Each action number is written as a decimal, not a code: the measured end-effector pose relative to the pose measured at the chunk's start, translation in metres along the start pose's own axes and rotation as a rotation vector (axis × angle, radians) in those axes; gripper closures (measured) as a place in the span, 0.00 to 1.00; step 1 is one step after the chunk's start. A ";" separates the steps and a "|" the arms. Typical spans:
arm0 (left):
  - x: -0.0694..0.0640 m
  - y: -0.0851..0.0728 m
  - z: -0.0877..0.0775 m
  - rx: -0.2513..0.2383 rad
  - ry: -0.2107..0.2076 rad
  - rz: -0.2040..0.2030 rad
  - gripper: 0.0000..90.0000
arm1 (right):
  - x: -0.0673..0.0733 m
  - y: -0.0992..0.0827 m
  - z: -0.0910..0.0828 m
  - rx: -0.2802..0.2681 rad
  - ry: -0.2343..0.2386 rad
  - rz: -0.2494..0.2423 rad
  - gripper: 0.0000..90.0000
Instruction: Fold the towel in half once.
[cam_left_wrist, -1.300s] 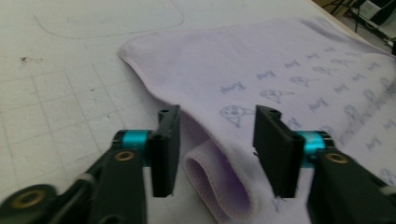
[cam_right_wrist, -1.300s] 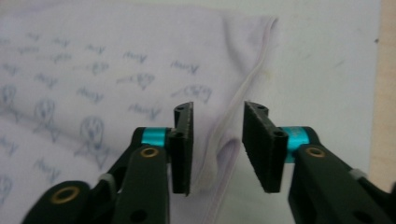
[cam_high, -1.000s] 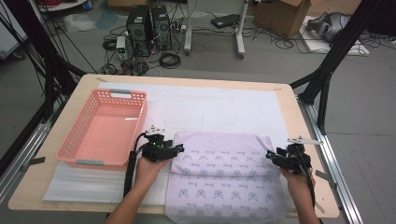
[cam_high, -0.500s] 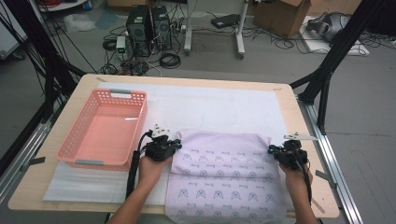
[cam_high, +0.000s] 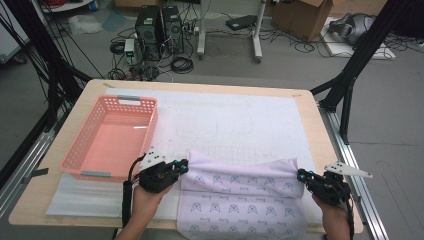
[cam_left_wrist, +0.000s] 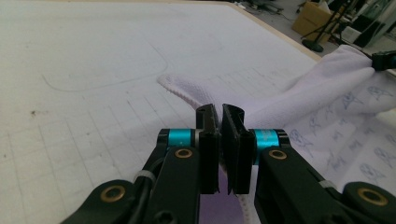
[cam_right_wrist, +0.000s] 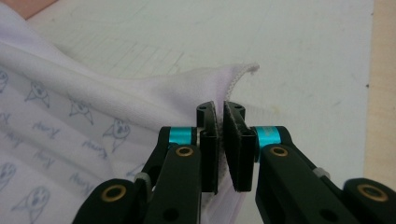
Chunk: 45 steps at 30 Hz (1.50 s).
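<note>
A pale wooden bench (cam_high: 45, 200) under a white gridded mat (cam_high: 250, 120) stands on a grey floor strewn with cables. The soft lilac printed cloth (cam_high: 240, 200) lies at the near edge, beside a perforated pink plastic basket (cam_high: 112, 140). The left tool (cam_high: 183, 166) and right tool (cam_high: 301, 175) each pinch a far corner of the cloth, lifting its edge.
</note>
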<state>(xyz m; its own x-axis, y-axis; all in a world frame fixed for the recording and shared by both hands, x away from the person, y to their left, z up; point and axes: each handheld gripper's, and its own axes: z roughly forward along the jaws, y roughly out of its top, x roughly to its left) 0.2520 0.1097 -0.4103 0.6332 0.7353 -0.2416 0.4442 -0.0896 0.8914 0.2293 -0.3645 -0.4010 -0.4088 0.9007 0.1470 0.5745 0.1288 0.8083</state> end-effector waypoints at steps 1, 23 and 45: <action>-0.001 -0.003 -0.003 0.006 -0.004 0.006 0.94 | 0.001 -0.003 -0.002 0.008 0.005 0.007 0.94; -0.007 -0.044 -0.018 0.122 -0.002 0.005 0.76 | 0.013 -0.041 -0.016 0.186 -0.048 0.024 0.71; 0.021 -0.025 0.018 0.115 0.019 -0.044 0.55 | -0.008 -0.009 0.042 0.114 -0.190 -0.056 0.68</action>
<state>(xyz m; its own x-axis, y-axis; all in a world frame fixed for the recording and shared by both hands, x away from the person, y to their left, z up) 0.2653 0.1156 -0.4449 0.5997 0.7528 -0.2715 0.5417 -0.1321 0.8301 0.2574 -0.3551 -0.4335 -0.3078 0.9513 -0.0148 0.6352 0.2171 0.7412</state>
